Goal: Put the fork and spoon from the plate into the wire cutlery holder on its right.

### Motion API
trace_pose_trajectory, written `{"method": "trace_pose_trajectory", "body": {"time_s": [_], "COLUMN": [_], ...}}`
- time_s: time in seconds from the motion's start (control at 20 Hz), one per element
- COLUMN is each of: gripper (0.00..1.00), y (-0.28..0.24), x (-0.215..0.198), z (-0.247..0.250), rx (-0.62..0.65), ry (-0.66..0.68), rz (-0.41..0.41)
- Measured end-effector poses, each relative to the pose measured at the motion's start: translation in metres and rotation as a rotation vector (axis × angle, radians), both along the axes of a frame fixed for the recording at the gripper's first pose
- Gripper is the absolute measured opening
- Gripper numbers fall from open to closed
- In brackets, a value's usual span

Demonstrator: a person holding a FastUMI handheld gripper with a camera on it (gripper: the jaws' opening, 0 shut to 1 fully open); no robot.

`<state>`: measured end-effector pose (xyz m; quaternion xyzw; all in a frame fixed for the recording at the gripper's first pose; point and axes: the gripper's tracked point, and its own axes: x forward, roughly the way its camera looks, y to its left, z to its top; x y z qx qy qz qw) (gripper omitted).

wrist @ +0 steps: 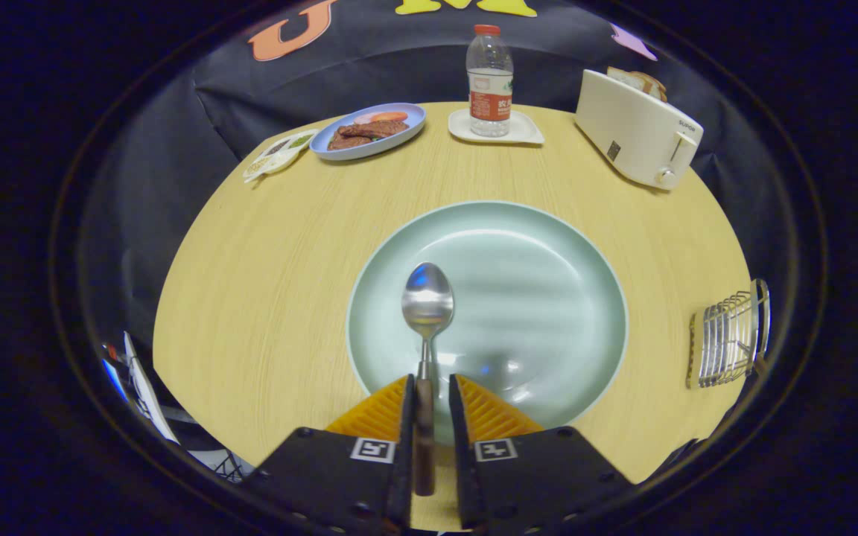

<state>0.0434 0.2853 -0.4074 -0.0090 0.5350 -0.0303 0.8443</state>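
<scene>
The gripper point(429, 387) holds the shiny steel spoon point(427, 305) by its handle over the pale green round plate point(548, 246). Next: carry rightward to the wire cutlery holder point(727, 344).

Gripper point(429, 391): ribbed fingers, 2 black blocks with square markers.

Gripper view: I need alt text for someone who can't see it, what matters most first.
The gripper has a spoon's handle between its fingers, the bowl pointing ahead over a pale green plate on a wooden table; whether both fingers press it is unclear. The wire cutlery holder stands right of the plate.
</scene>
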Motion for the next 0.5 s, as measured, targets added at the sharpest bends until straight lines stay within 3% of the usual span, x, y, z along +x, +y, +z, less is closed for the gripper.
{"method": "trace_pose_trajectory", "body": {"time_s": [0.05,0.15,0.5], "gripper": [0.13,0.01,0.01], "y": [0.000,-0.003,-0.026], "x": [0.002,0.000,-0.012], "z": [0.004,0.007,0.062], "rx": [0.004,0.002,0.030], "ry": [0.002,0.015,0.077], "rz": [-0.007,-0.016,0.003]}}
